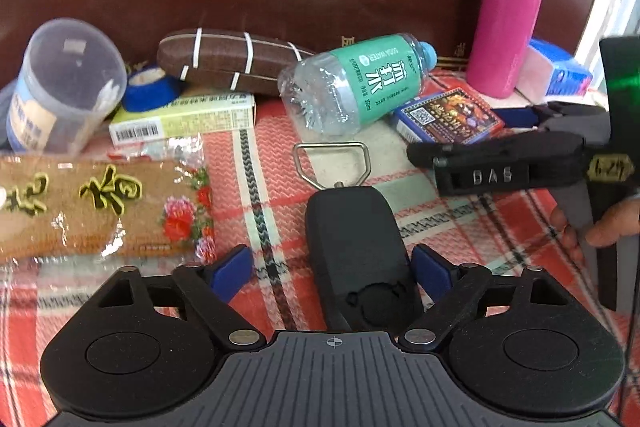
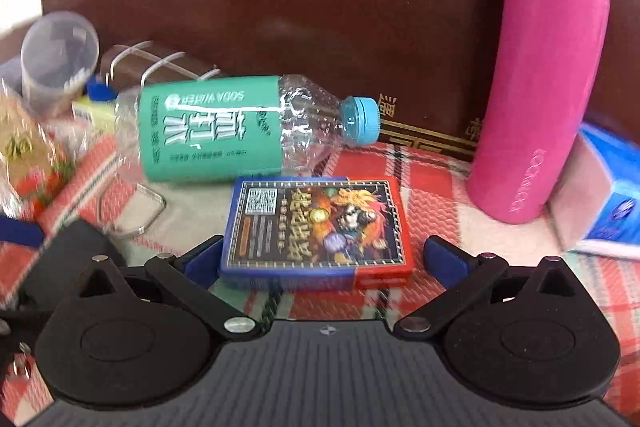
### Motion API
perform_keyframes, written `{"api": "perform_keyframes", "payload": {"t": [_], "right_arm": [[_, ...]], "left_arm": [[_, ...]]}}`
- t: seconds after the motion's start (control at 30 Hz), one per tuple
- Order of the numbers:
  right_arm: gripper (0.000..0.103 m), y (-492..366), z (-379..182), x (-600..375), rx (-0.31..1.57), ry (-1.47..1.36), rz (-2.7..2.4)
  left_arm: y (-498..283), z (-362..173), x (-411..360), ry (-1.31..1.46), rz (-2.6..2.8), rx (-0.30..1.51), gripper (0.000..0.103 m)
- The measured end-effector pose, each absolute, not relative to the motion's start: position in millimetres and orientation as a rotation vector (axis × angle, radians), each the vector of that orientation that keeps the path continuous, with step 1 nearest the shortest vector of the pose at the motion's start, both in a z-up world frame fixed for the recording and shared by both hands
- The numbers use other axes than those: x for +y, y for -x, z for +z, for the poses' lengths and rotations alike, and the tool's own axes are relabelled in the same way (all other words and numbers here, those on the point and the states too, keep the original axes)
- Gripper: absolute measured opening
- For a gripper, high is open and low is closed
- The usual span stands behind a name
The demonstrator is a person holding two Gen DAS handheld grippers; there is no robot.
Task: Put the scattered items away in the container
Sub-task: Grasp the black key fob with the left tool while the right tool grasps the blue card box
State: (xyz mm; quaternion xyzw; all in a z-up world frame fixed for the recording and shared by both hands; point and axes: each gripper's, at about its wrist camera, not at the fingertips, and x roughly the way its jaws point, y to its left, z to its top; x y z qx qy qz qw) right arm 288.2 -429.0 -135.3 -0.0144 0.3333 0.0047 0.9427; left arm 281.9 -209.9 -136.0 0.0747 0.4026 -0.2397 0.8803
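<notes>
On the plaid-covered tabletop (image 1: 280, 163), going left to right along its far edge, a clear plastic tub (image 1: 64, 87) lies tipped on its side at the far-left corner; whether anything sits inside cannot be told through the hazy wall. Next come a roll of blue tape (image 1: 150, 89), a yellow-green box (image 1: 184, 121), a brown striped case (image 1: 228, 61), and in front of them a cellophane snack packet (image 1: 100, 211). The soda water bottle (image 1: 356, 83) lies on its side mid-tabletop, seemingly empty, its cap on. Nearer, the left claw (image 1: 332, 269) stands spread around a black luggage scale (image 1: 354, 247), the right pad close against its side and the left pad clear, so nothing is pinched yet; centring it before squeezing would stop it twisting out. The right claw (image 2: 320, 261) is spread beside the card pack (image 2: 316, 227), pads apart from it; lower squarely, then close on the long sides. The pink flask (image 2: 548, 67) stands upright toward the far-right corner, lid shut. No receiving container is clearly in view.
</notes>
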Motion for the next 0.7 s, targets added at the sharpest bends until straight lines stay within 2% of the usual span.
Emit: {"api": "perform_keyframes", "payload": {"t": [0.03, 0.07, 0.13, 0.37, 0.7], "right_arm": [[0.102, -288, -136, -431, 0.674, 0.009, 0.009], [0.098, -287, -136, -429, 0.670, 0.013, 0.004], [0.092, -282, -134, -425, 0.663, 0.035, 0.006], [0.092, -245, -127, -411, 0.683, -0.004, 0.047], [0.093, -167, -121, -375, 0.763, 0.007, 0.245]], "left_arm": [[-280, -135, -211, -0.168, -0.509, 0.832, 0.069], [-279, -134, -211, -0.180, -0.518, 0.826, 0.054], [-276, -133, -212, -0.196, -0.524, 0.820, 0.053], [-259, -132, -197, -0.203, -0.543, 0.838, 0.053], [-208, -128, -130, -0.203, -0.550, 0.884, 0.053]]}}
